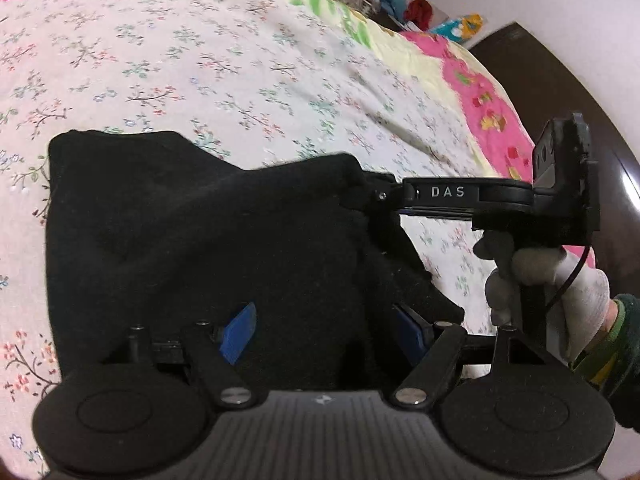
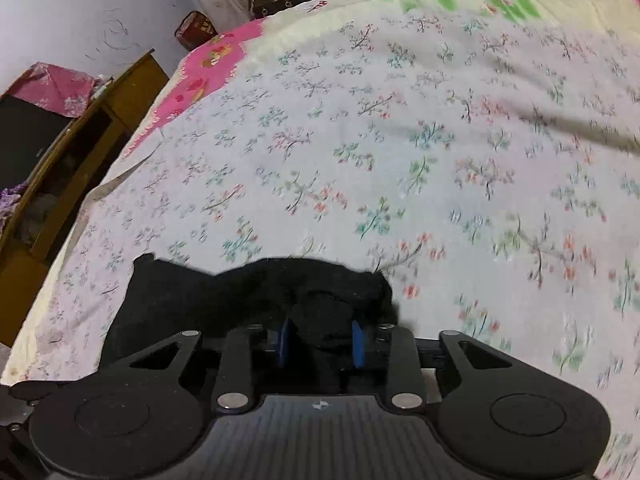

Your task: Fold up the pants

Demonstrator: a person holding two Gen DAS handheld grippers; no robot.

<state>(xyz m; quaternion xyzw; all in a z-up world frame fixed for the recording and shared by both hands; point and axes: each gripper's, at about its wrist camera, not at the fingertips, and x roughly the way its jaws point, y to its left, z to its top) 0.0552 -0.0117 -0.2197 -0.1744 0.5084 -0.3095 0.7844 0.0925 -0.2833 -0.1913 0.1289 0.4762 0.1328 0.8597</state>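
1. Left hand-held gripper (image 1: pixel 324 330), bottom centre of the left view, stands wide; black pants (image 1: pixel 192 240) lie between its blue pads, likely steadying the fold.
2. Right hand-held gripper (image 2: pixel 320 342) pinches a bunched pants edge, narrow, angled down.
3. Pants rest on the floral bed (image 1: pixel 240 60).
4. A gloved hand (image 1: pixel 560 280) at right grips its handle.

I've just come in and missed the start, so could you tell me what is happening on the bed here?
A person is folding black pants on a floral bedsheet, holding a gripper in each hand. The right gripper is shut on a bunched edge of the fabric and seems to be drawing it across. The left gripper stands wide over the dark cloth, which lies between its blue pads; a real grip isn't clear. A gloved hand holds the right tool. The pants look partly folded.
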